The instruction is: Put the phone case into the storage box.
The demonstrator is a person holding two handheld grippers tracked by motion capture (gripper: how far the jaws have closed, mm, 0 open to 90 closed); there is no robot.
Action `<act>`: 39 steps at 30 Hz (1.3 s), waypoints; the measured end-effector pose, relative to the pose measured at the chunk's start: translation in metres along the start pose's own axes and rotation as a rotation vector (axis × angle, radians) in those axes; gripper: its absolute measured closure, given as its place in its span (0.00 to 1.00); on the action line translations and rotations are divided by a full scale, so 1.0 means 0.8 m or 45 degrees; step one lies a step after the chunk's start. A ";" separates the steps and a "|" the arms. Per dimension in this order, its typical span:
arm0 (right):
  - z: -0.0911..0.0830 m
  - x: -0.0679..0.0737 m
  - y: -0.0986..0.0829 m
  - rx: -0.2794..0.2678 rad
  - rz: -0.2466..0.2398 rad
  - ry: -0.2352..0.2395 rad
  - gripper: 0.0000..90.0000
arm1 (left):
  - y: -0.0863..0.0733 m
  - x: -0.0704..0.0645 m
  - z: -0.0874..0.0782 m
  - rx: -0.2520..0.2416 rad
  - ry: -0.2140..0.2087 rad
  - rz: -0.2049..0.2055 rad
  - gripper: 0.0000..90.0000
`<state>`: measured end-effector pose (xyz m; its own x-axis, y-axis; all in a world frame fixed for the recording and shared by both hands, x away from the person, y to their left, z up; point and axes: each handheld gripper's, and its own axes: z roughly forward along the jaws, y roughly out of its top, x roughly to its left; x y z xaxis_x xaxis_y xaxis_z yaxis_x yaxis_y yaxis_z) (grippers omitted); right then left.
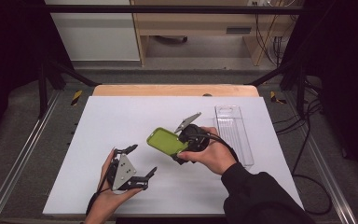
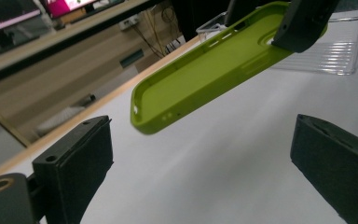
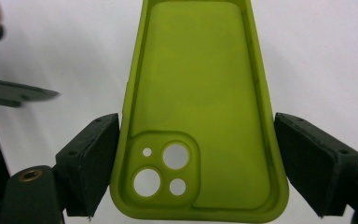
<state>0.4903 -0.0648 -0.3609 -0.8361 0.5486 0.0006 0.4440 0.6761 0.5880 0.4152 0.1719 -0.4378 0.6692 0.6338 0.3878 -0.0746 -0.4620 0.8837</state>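
1. The left gripper point(image 1: 141, 161) sits nearest the person, low over the white table point(image 1: 121, 121), in front of and left of the green case point(image 1: 166, 141). Its jaws stand wide apart with nothing between them.
2. Seen from the left gripper view, the case point(image 2: 205, 77) hangs clear above the table, just beyond those open jaws and not touching them.
3. The right gripper point(image 1: 181, 150) is just right of the case and clamps it by the two long sides at the camera-hole end; the right gripper view shows both pads pressed on the case point(image 3: 200, 107), hollow side facing the camera.
4. A clear tray point(image 1: 233, 133) lies on the table right of the case and beyond it, apart from it.
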 end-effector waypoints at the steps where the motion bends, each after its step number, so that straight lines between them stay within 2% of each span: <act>1: -0.004 -0.001 0.003 0.005 -0.005 0.003 0.19 | 0.004 0.001 0.007 -0.001 0.006 0.018 0.06; 4: -0.012 -0.003 0.006 0.025 -0.010 0.005 0.19 | 0.008 0.005 0.019 -0.041 0.043 0.013 0.07; 5: -0.014 -0.003 0.006 0.033 -0.005 0.008 0.19 | 0.008 0.005 0.021 -0.037 0.052 0.030 0.08; 7: -0.015 -0.003 0.006 0.046 -0.004 0.015 0.19 | 0.007 0.003 0.020 -0.023 0.072 0.065 0.08; 11: -0.015 -0.001 0.009 0.067 -0.005 0.023 0.19 | 0.005 0.002 0.012 -0.038 0.110 0.076 0.08; 17: -0.018 0.007 0.019 0.082 -0.042 0.026 0.19 | 0.006 0.001 0.010 -0.024 0.138 0.110 0.09; 25: -0.018 0.010 0.031 0.099 -0.062 0.029 0.19 | 0.006 -0.006 0.016 0.007 0.155 0.174 0.10; 28: -0.016 0.013 0.033 0.105 -0.071 0.037 0.19 | 0.006 -0.006 0.016 0.008 0.164 0.182 0.10; 32: -0.014 0.016 0.036 0.109 -0.085 0.048 0.19 | 0.006 -0.008 0.016 0.012 0.180 0.218 0.13; 39: -0.012 0.021 0.037 0.120 -0.097 0.066 0.19 | 0.005 -0.013 0.016 0.034 0.221 0.314 0.21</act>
<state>0.4863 -0.0400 -0.3358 -0.8830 0.4693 0.0022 0.4048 0.7594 0.5094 0.4174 0.1557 -0.4412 0.4970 0.5956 0.6311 -0.1982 -0.6301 0.7508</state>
